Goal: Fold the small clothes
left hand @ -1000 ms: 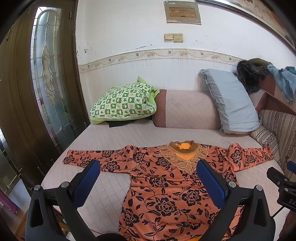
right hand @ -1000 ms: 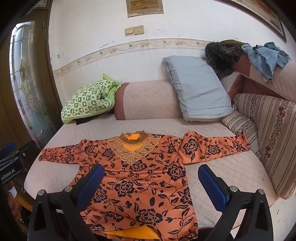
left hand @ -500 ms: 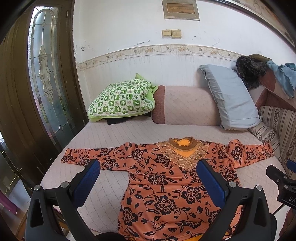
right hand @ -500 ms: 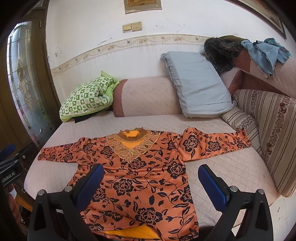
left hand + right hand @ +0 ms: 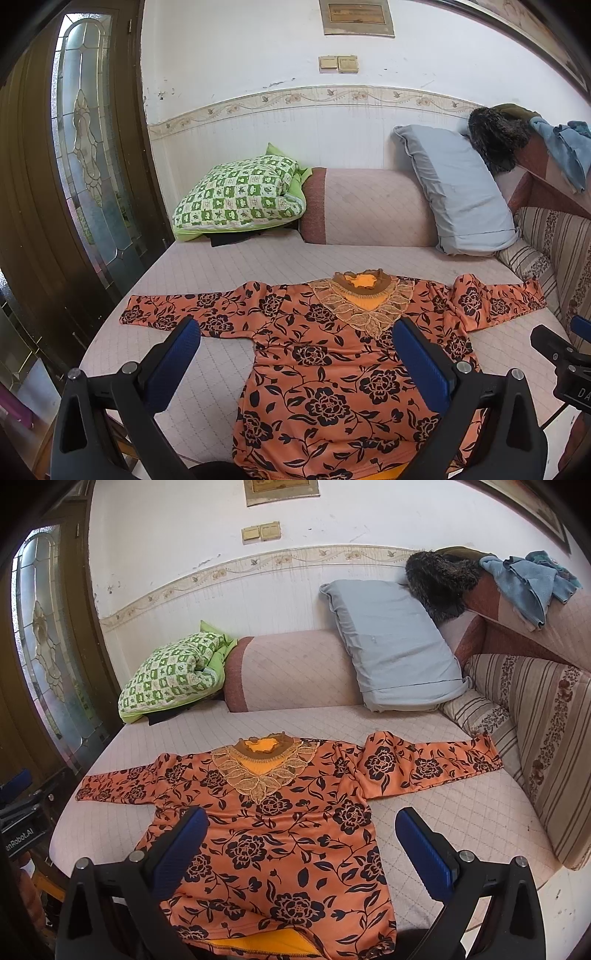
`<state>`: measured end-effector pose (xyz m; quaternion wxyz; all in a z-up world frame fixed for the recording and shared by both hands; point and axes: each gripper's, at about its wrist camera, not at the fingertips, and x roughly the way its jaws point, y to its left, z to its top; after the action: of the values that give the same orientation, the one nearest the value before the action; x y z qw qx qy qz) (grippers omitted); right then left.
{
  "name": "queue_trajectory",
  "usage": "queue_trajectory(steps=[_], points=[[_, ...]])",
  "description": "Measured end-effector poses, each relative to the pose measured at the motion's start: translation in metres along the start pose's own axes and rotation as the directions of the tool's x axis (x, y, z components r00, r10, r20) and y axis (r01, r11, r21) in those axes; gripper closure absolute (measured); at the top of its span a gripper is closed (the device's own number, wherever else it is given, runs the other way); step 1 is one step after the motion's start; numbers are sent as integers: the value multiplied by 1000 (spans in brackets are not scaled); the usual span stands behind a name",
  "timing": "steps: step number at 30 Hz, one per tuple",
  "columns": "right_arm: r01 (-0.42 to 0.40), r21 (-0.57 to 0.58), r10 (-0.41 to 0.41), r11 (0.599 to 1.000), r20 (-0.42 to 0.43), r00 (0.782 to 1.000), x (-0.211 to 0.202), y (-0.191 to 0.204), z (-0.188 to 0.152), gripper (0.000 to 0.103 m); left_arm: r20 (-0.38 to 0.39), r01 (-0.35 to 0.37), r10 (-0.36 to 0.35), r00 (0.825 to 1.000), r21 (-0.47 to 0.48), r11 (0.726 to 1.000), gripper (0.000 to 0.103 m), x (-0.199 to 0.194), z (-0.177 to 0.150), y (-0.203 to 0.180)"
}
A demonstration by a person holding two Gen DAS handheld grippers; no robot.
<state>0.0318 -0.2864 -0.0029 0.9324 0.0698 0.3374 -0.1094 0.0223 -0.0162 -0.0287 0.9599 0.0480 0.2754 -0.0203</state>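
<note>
An orange long-sleeved top with black flowers and a lace collar lies flat, front up, on the pink quilted bed, both sleeves spread out sideways. It also shows in the right wrist view. My left gripper is open and empty, held above the top's lower left part. My right gripper is open and empty, above the top's lower right part. Neither touches the cloth. The right gripper's body shows at the right edge of the left wrist view.
A green checked pillow, a pink bolster and a grey pillow lie along the far wall. A striped sofa back with a fur item and blue cloth bounds the right. A glass-panelled door stands at left.
Both grippers have risen and tilted a little, so the top sits lower and farther in both views. The top has not moved. Both grippers stay open.
</note>
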Motion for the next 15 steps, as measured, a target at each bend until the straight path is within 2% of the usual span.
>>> queue_trajectory(steps=[15], points=[[-2, -12, 2, 1000, -9, 1000, 0, 5, 2, 0, -6, -2, 2, 1000, 2, 1000, 0, 1, -3, 1]])
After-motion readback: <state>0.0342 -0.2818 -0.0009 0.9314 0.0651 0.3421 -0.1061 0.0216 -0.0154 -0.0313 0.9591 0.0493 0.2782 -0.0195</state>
